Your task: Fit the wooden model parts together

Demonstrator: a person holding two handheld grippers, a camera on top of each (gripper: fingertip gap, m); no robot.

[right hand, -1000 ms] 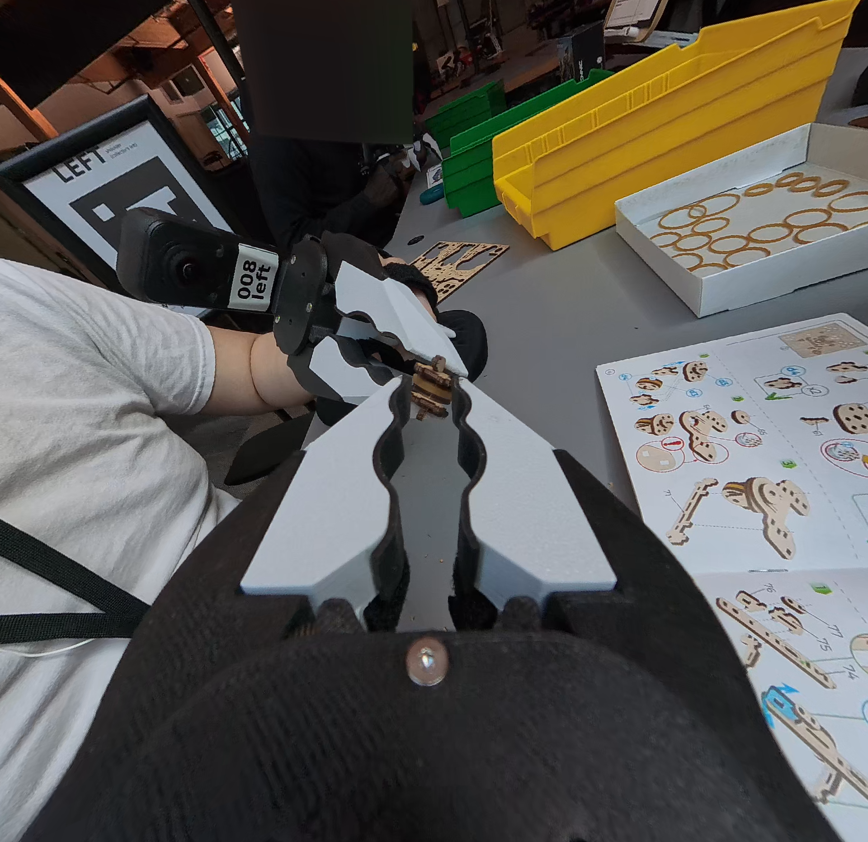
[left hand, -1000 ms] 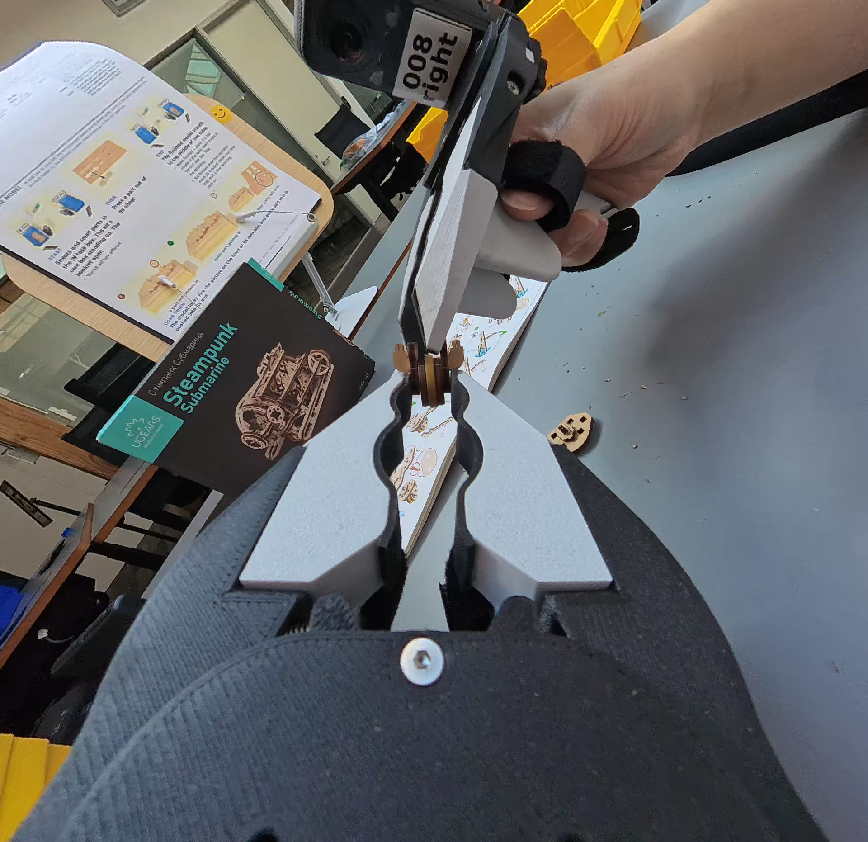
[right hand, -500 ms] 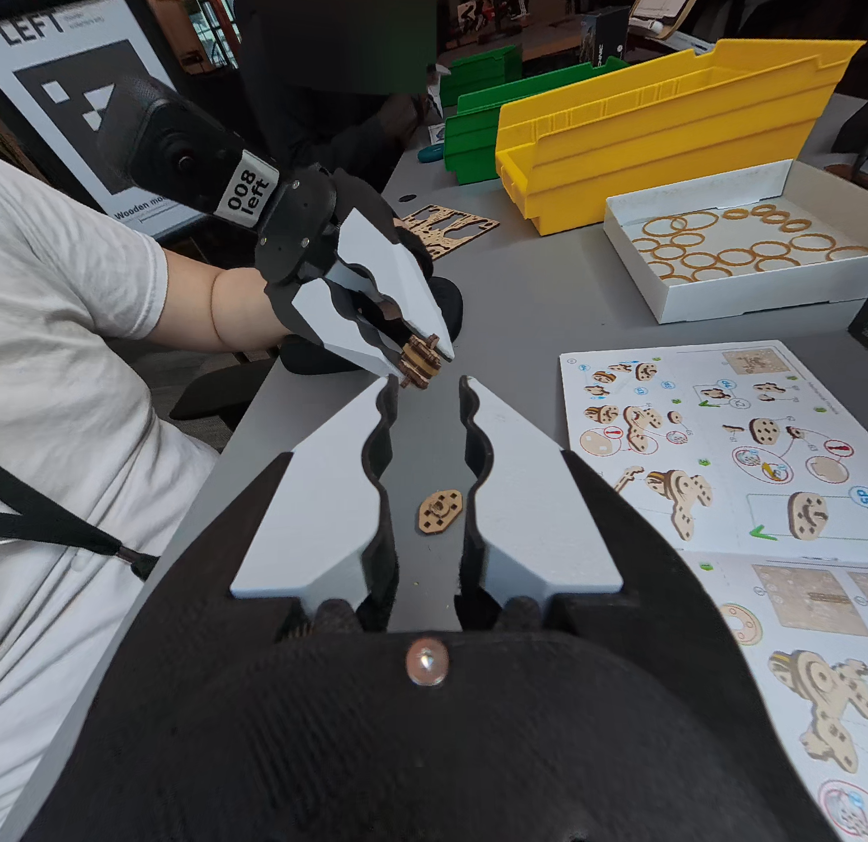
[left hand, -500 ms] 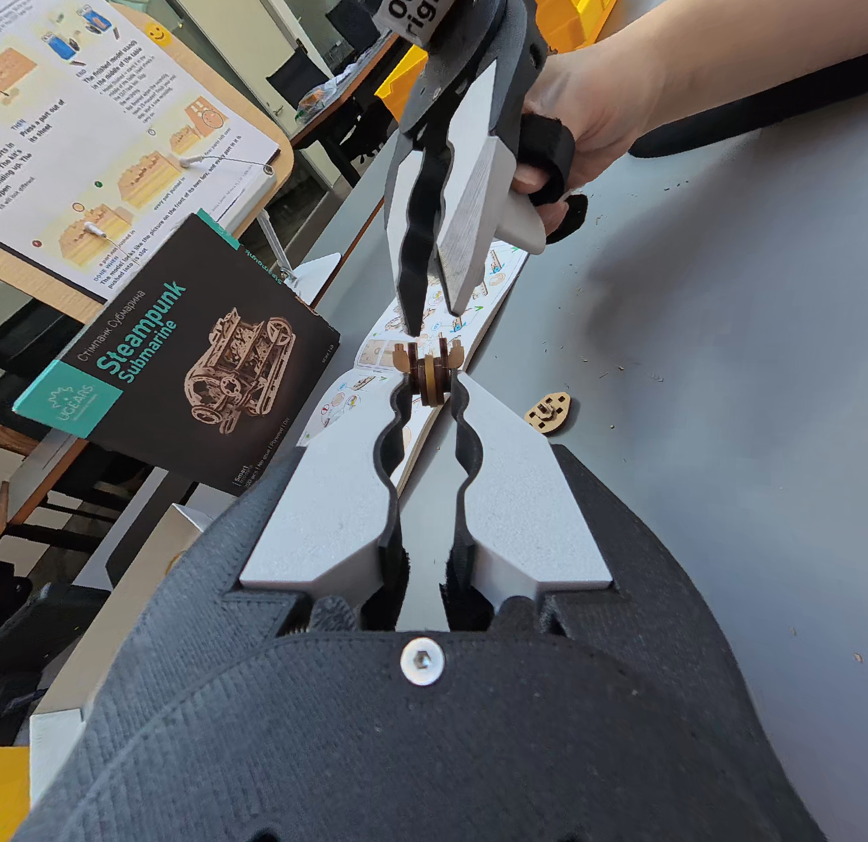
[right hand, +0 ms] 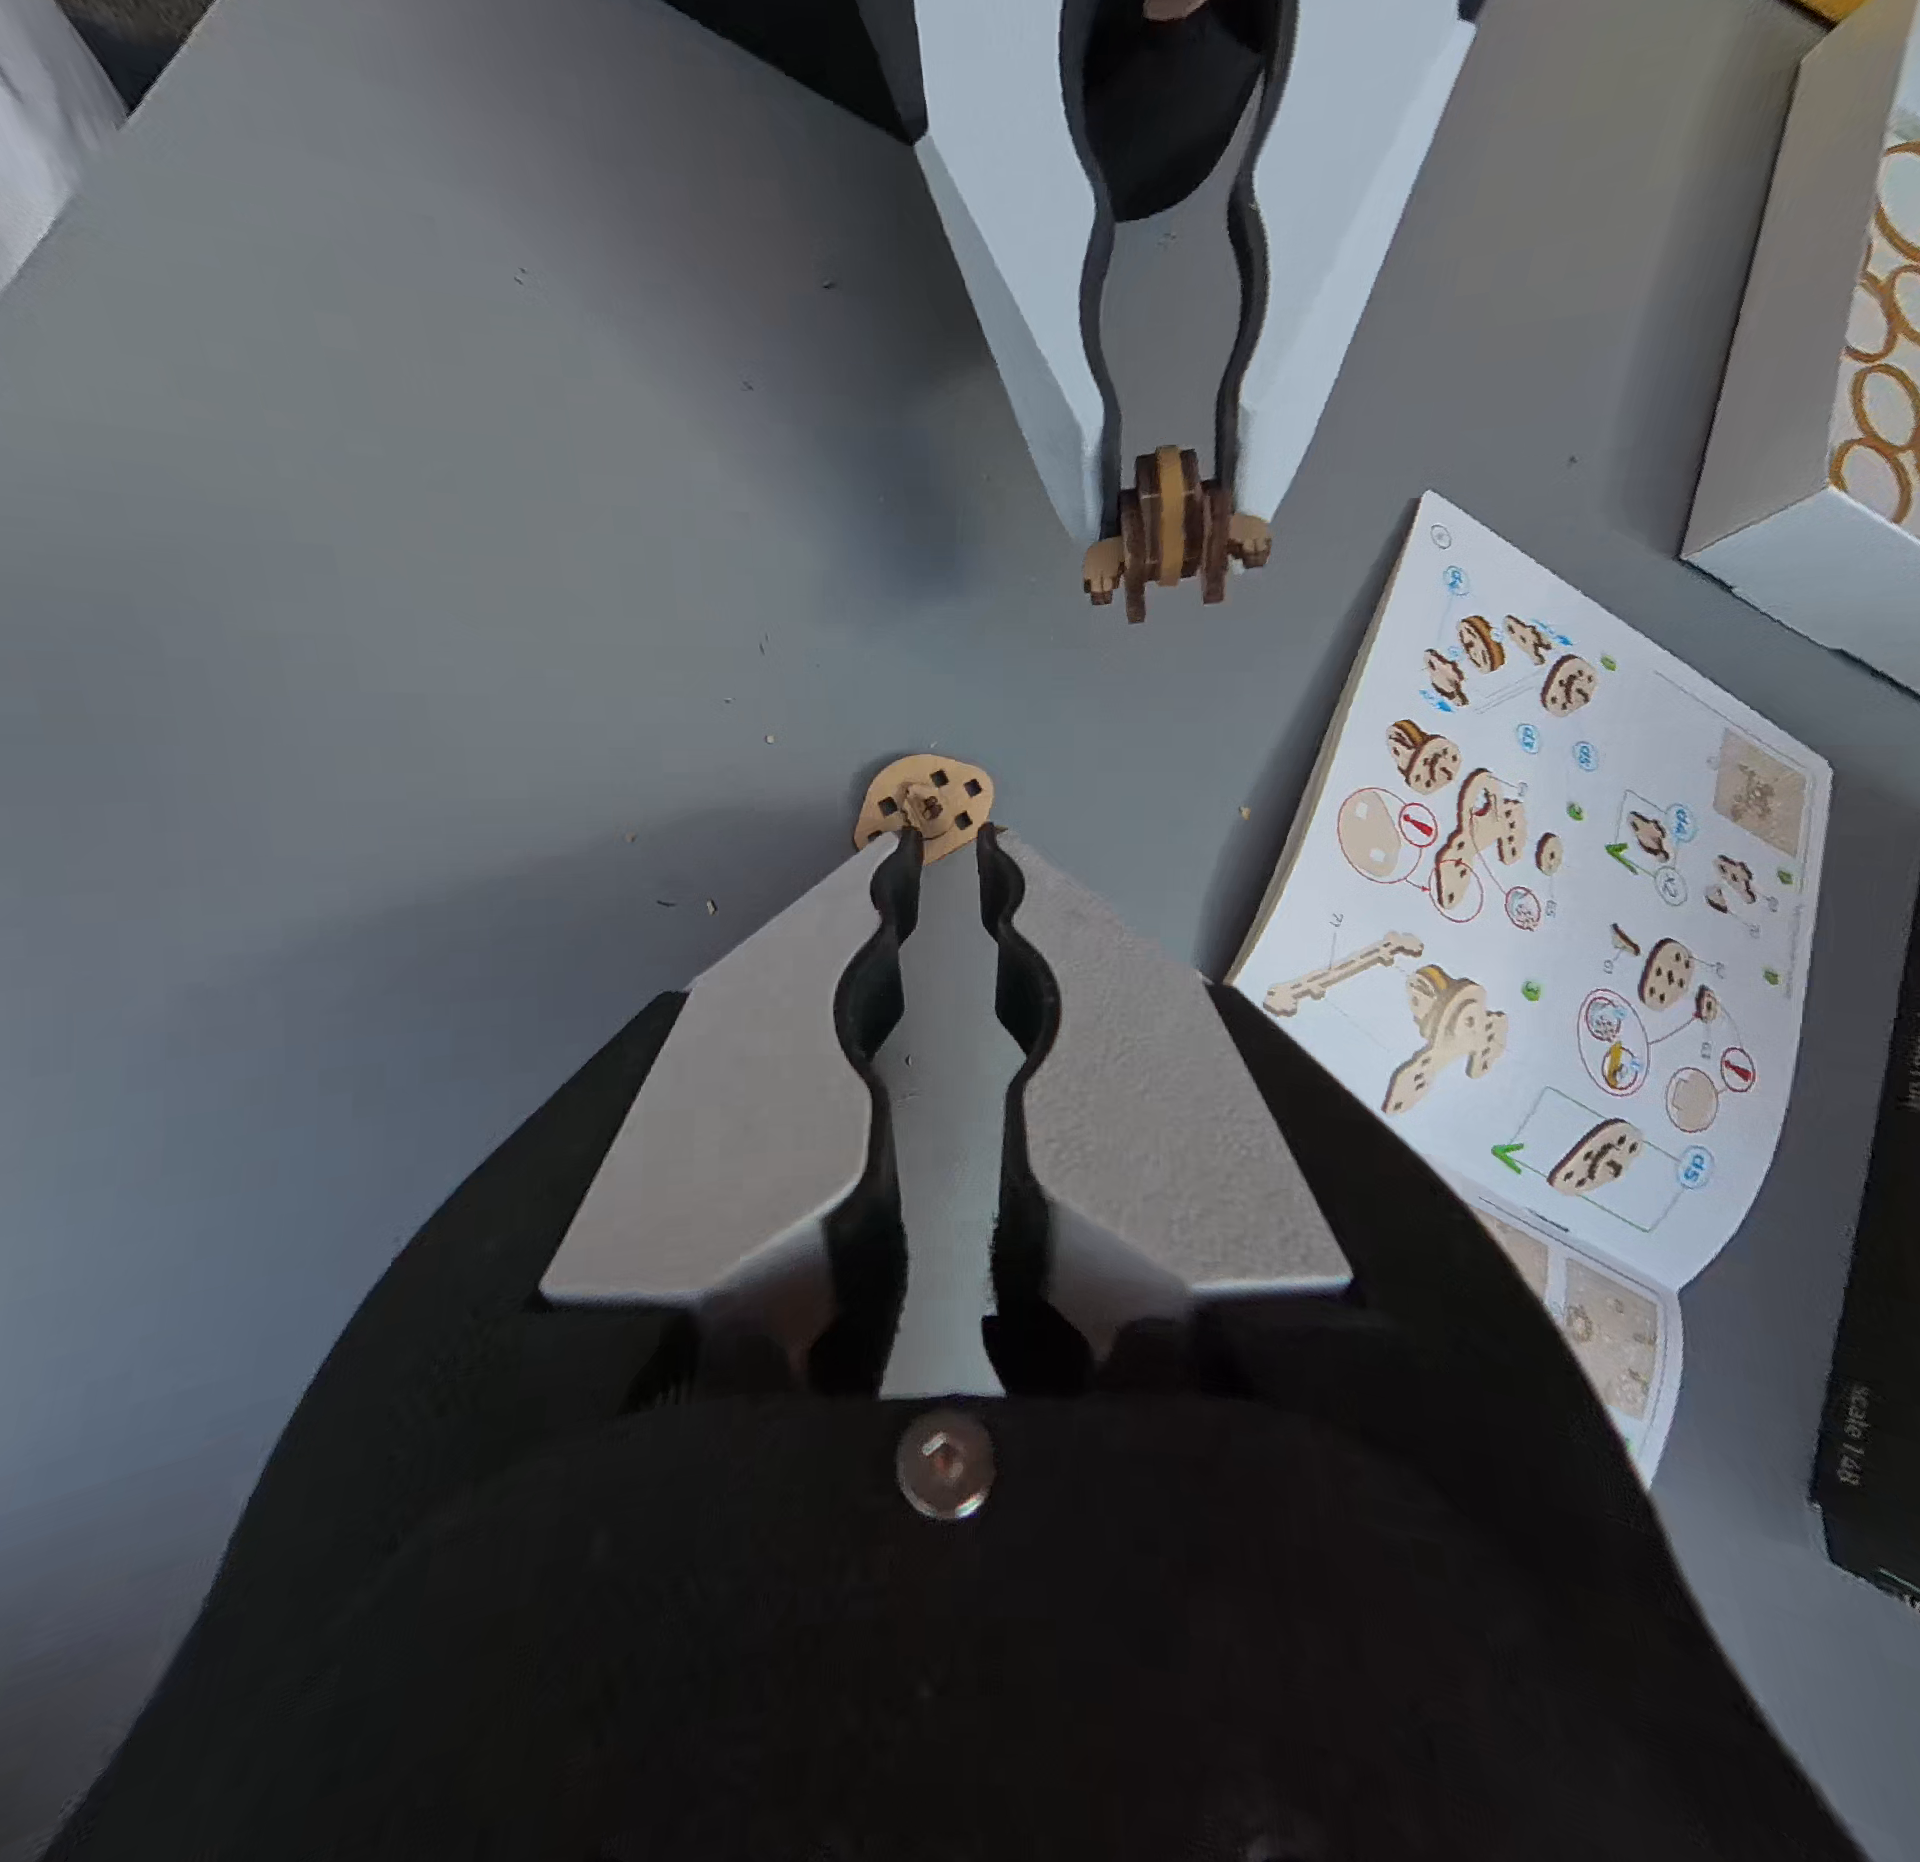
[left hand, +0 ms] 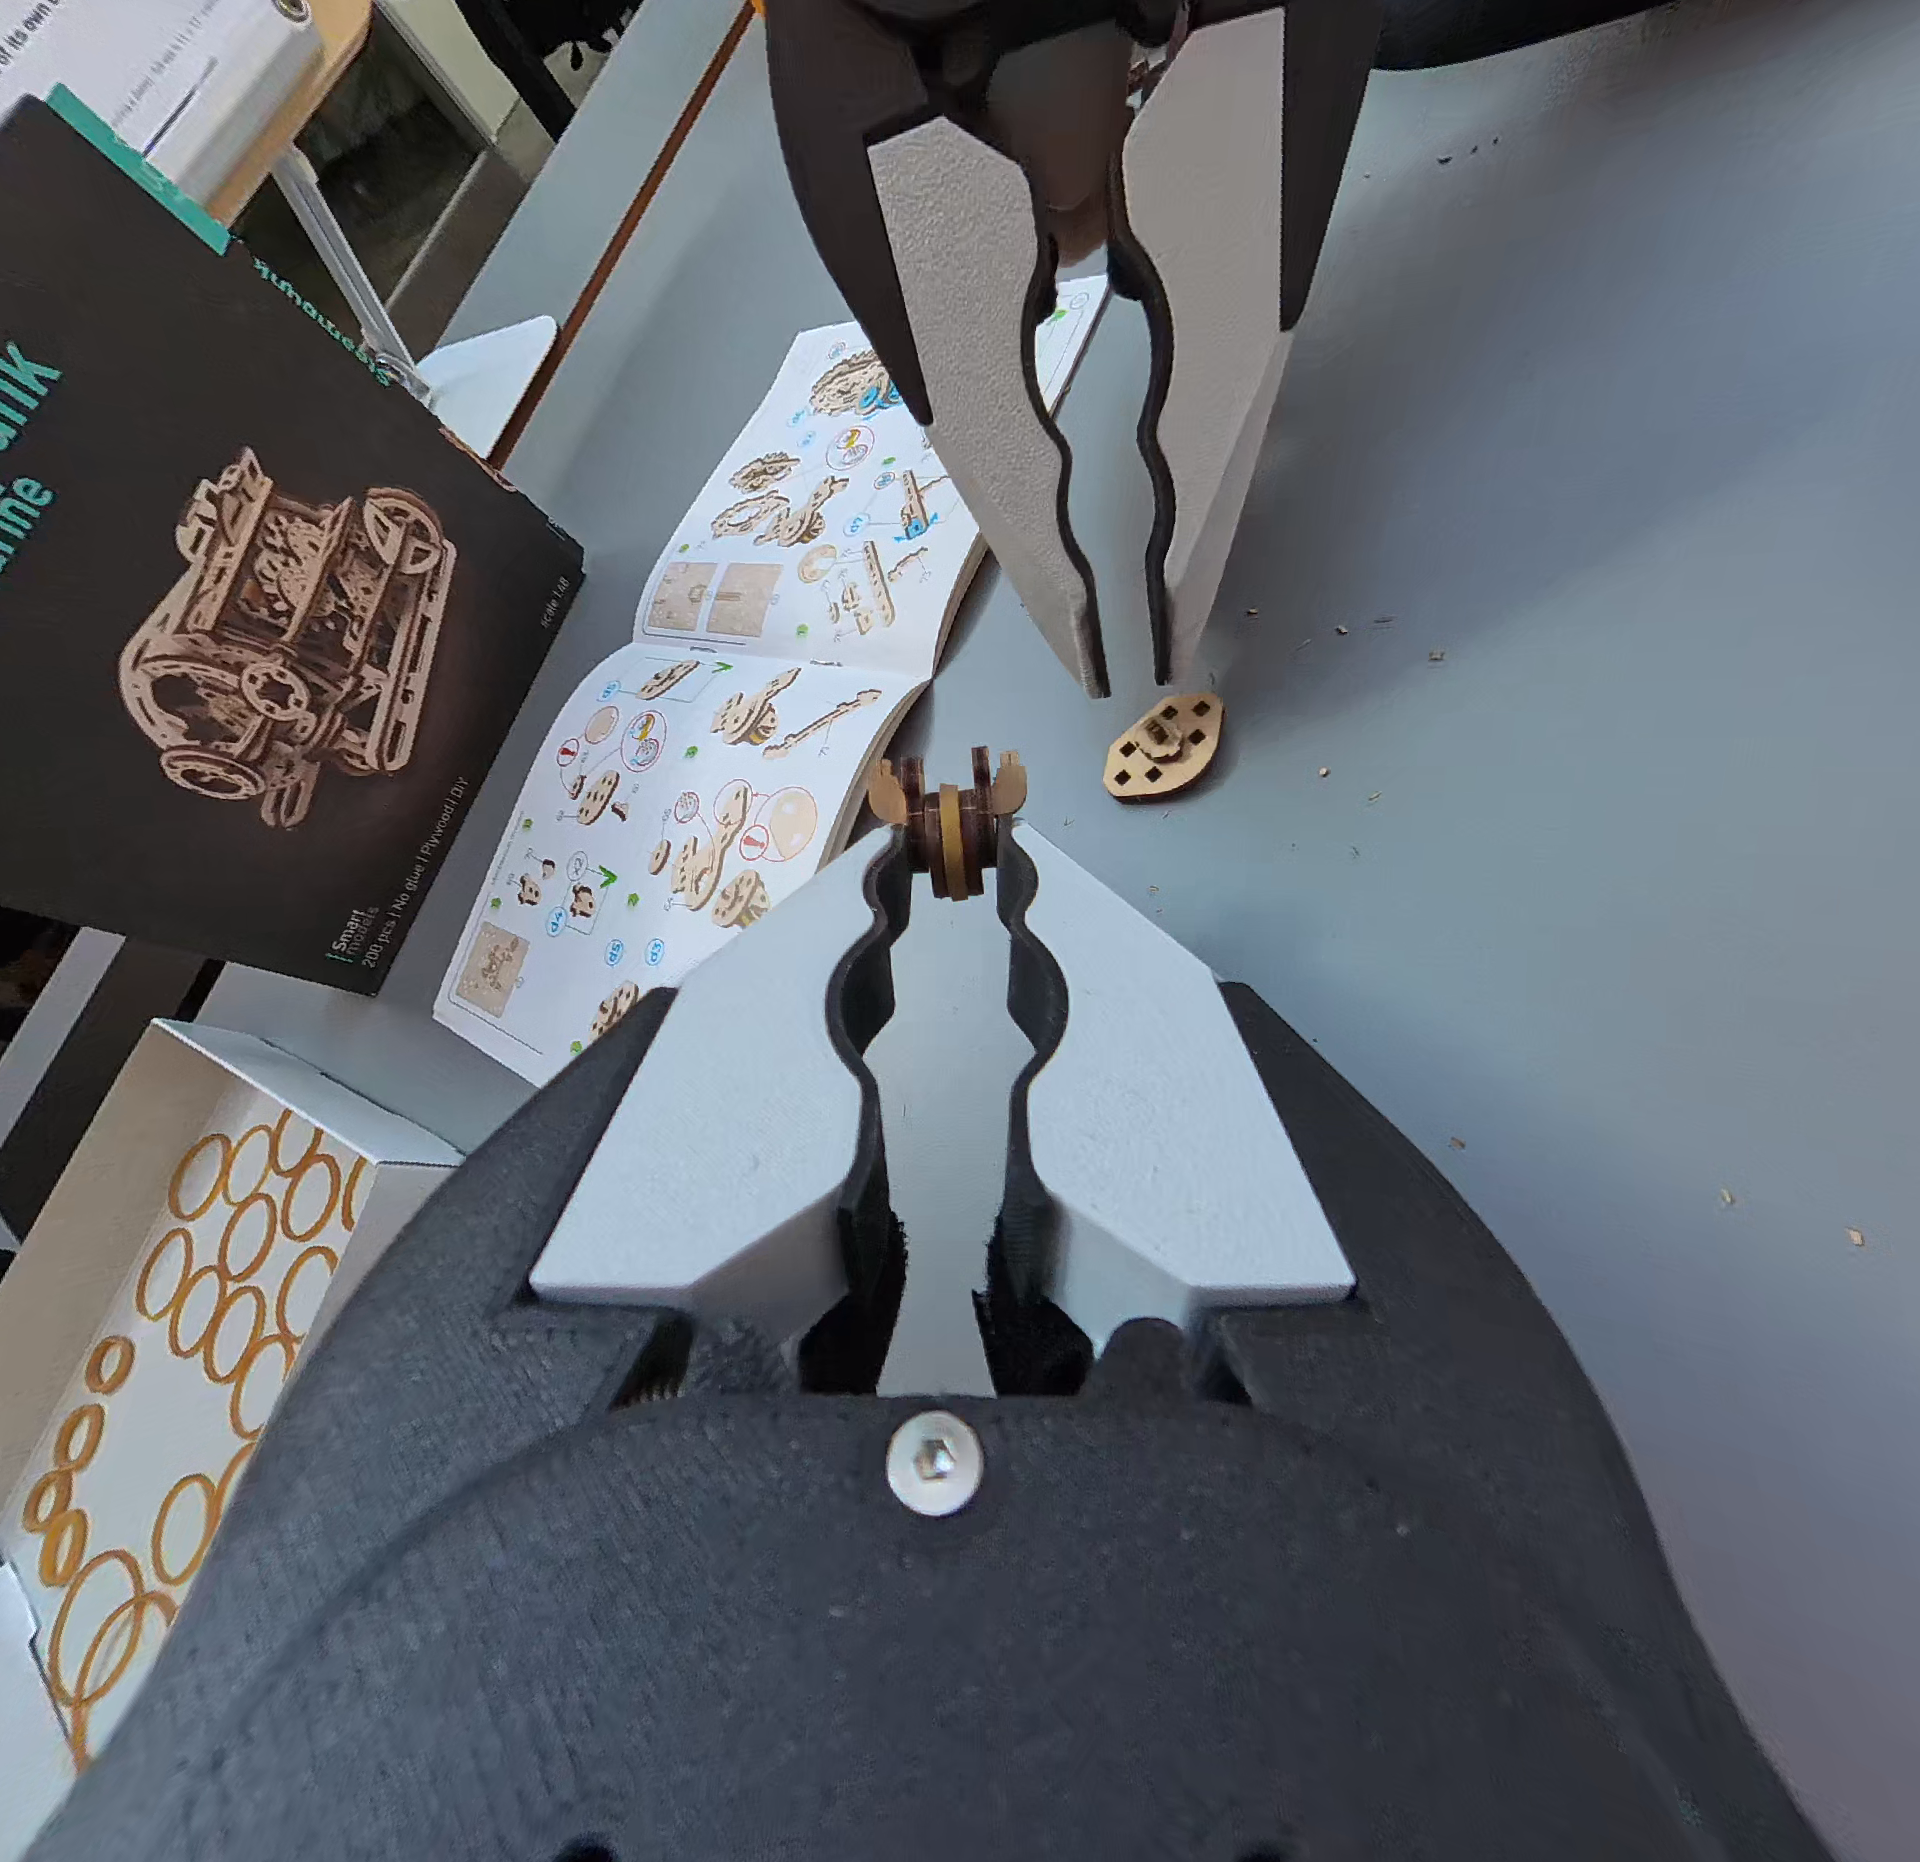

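1. White box (left hand: pixel 125 1293) of tan rings at the desk's (left hand: pixel 1558 877) left edge in the left wrist view, just beside the left tool's housing.
2. Dark kit box (left hand: pixel 260 617) with model picture propped up past it, left edge too.
3. Open instruction booklet (left hand: pixel 727 721) flat on desk, between kit box and tools.
4. Left tool (left hand: pixel 948 846) clamped on small wooden sub-assembly (left hand: pixel 948 825): stacked discs between the tips, little lobed tabs sticking out each side. Held clear of desk surface, above the booklet's near edge in view.
5. Right tool (right hand: pixel 940 838) pointing down, tips at desk level, gap narrow. Straddling the hub of flat oval wooden plate (right hand: pixel 925 806) with square holes. Tips touching or nearly touching the plate; actual grip cannot tell.
6. Plate lying flat on bare desk, just right of booklet, near but apart from the held sub-assembly.
7. Wood chips (left hand: pixel 1382 628) scattered on desk to the right of the plate.
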